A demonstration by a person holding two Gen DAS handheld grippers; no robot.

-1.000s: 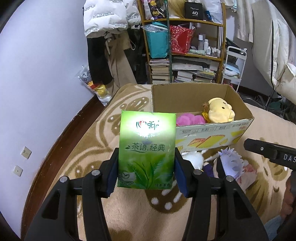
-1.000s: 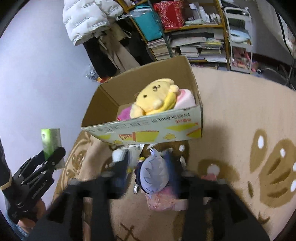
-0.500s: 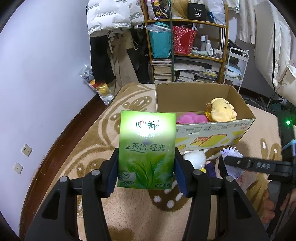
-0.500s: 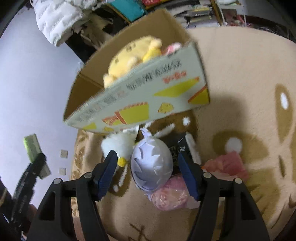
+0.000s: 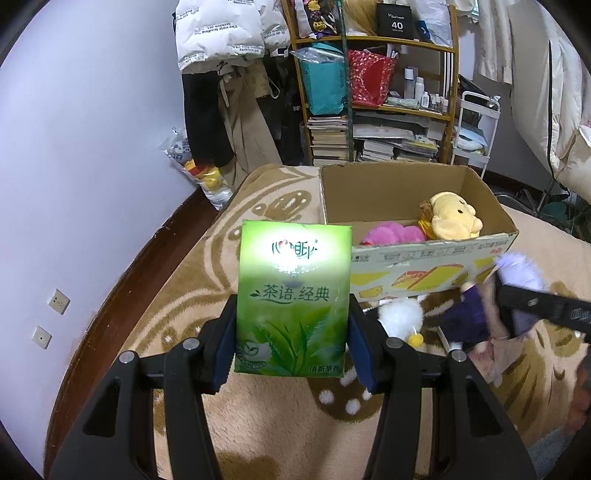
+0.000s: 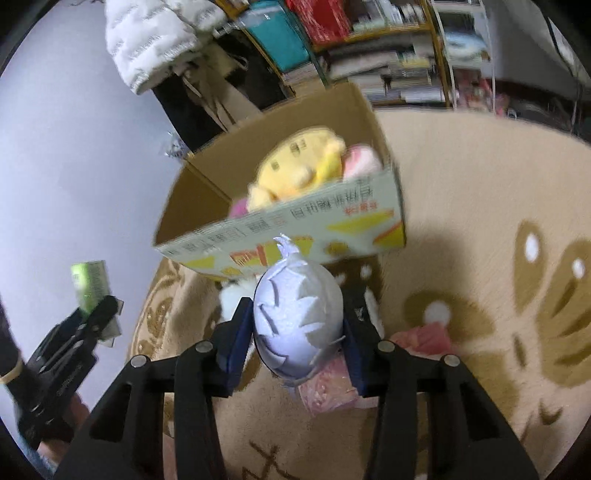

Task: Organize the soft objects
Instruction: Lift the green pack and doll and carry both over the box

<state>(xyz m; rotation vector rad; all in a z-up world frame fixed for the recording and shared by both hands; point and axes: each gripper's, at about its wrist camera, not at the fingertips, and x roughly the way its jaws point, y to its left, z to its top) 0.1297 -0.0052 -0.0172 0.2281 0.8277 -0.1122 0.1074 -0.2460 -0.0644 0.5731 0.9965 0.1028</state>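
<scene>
My left gripper (image 5: 293,345) is shut on a green tissue pack (image 5: 293,302) and holds it above the rug, left of the cardboard box (image 5: 432,269). The box holds a yellow plush (image 5: 452,216) and a pink plush (image 5: 393,236). My right gripper (image 6: 295,339) is shut on the pale purple-haired plush doll (image 6: 297,317) and holds it just in front of the box's near wall (image 6: 295,236). The doll also shows in the left wrist view (image 5: 517,271). A white fluffy plush (image 5: 400,317) and a pink pack (image 6: 325,387) lie on the rug.
The beige patterned rug (image 6: 480,206) covers the floor. A cluttered bookshelf (image 5: 373,110), hanging coats (image 5: 221,33) and a white cart (image 5: 476,133) stand behind the box. The purple wall (image 5: 92,147) is at left.
My right gripper has closed on the purple-haired doll and lifted it off the rug toward the box. My left gripper keeps holding the tissue pack, nearly still.
</scene>
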